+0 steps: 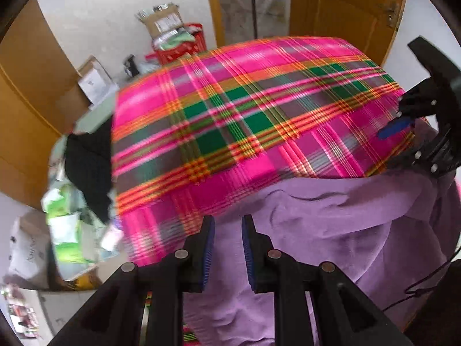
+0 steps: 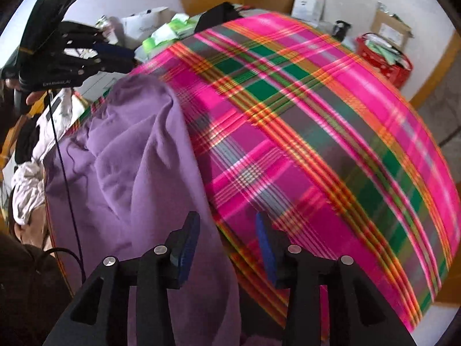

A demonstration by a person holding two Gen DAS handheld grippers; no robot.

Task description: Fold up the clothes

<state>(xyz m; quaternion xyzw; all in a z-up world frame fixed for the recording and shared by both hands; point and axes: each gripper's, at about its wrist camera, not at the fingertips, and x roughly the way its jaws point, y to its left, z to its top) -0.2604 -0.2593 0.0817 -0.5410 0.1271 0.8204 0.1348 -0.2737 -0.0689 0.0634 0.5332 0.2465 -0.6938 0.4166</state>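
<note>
Both hand-held grippers hover above the purple garment (image 1: 331,230), which lies crumpled on the plaid-covered desk (image 1: 245,101). Left hand-held gripper (image 1: 227,248) narrow, empty; right hand-held gripper (image 2: 227,245) wider, empty. Looks like the spreading stage; next, each pinches an edge.

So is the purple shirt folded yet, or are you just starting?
Just starting. Done: the purple garment lies on the plaid cloth, rumpled, with no neat fold showing. In hand: nothing; the left gripper and right gripper hang over it with jaws apart and empty. Left: grabbing it, smoothing it and all the folding.
</note>
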